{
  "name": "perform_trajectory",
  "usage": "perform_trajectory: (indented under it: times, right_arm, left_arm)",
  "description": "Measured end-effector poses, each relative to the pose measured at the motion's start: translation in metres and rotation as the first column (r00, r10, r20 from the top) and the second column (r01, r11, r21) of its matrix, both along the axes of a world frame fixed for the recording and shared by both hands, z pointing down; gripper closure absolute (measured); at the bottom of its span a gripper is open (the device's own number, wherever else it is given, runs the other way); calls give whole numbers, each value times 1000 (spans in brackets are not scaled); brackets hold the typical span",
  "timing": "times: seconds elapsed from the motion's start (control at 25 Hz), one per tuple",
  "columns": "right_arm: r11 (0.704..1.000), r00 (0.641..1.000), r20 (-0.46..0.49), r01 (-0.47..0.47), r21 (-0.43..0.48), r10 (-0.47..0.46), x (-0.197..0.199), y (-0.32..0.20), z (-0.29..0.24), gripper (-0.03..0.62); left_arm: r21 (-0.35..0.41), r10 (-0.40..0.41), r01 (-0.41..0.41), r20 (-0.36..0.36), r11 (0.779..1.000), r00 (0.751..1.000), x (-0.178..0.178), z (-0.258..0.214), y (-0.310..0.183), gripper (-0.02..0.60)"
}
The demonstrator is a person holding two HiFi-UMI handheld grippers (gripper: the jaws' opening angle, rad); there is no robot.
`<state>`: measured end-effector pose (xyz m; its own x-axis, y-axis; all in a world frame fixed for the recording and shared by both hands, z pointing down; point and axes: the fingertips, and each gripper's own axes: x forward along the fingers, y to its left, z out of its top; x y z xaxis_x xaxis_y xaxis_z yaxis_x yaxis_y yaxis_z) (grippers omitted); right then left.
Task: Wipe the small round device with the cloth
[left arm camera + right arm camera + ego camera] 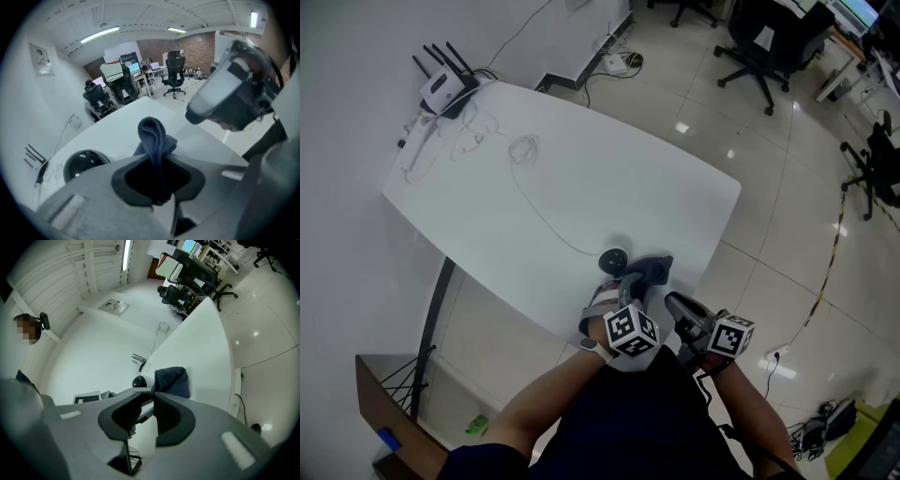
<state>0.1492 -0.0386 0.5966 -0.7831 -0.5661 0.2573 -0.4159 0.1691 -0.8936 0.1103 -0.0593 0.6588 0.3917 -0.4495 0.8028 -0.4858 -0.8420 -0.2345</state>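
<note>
Left gripper (157, 161) clamped on cloth (153, 136); device (83, 164) just beside, to cloth's left. Right gripper (149, 393) jaws narrowly apart, empty, farther off.

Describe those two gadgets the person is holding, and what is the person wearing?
The left gripper and the right gripper both have broad, light grey plastic jaws with dark inner pads. Each carries a white cube printed with black square markers. The right gripper's body is black and grey. The person wears a dark top.
</note>
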Motion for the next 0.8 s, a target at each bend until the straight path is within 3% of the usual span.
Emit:
perform_trajectory:
  times: [0.12, 0.2, 0.28, 0.36, 0.48, 0.56, 0.64, 0.76, 0.8]
  right_arm:
    - [1000, 1000, -10, 2, 5, -2, -1, -1, -4, 509]
    - [1000, 1000, -7, -4, 17, 4, -2, -2, -7, 510]
    - [1000, 1000, -12, -20, 22, 20, -1, -4, -11, 510]
    - [999, 999, -13, -38, 27, 38, -2, -6, -15, 513]
    - [998, 999, -13, -49, 39, 49, -6, -8, -17, 513]
    - [998, 998, -20, -50, 42, 51, -10, -9, -17, 514]
    - [998, 998, -24, -53, 46, 54, -16, -12, -20, 514]
    - [997, 998, -36, -51, 56, 53, -27, -18, -26, 516]
    - [997, 998, -39, -49, 59, 51, -31, -20, -28, 514]
  left_arm:
    - [-101, 44, -50, -69, 994, 997, 1, 6, 16, 522]
    - [-242, 8, -64, -224, 968, 975, 2, -4, 32, 522]
    - [-364, -109, -49, -401, 930, 910, -1, -32, 37, 522]
    - [-439, -226, -26, -511, 898, 829, -13, -66, 38, 522]
    - [-446, -325, 25, -613, 895, 720, -42, -116, 25, 522]
    - [-437, -390, 88, -671, 895, 631, -67, -144, 8, 522]
    - [-457, -459, 141, -725, 878, 514, -92, -163, -13, 522]
    - [-571, -573, 104, -764, 815, 297, -114, -165, -38, 523]
    - [-613, -609, 71, -755, 787, 241, -116, -157, -42, 523]
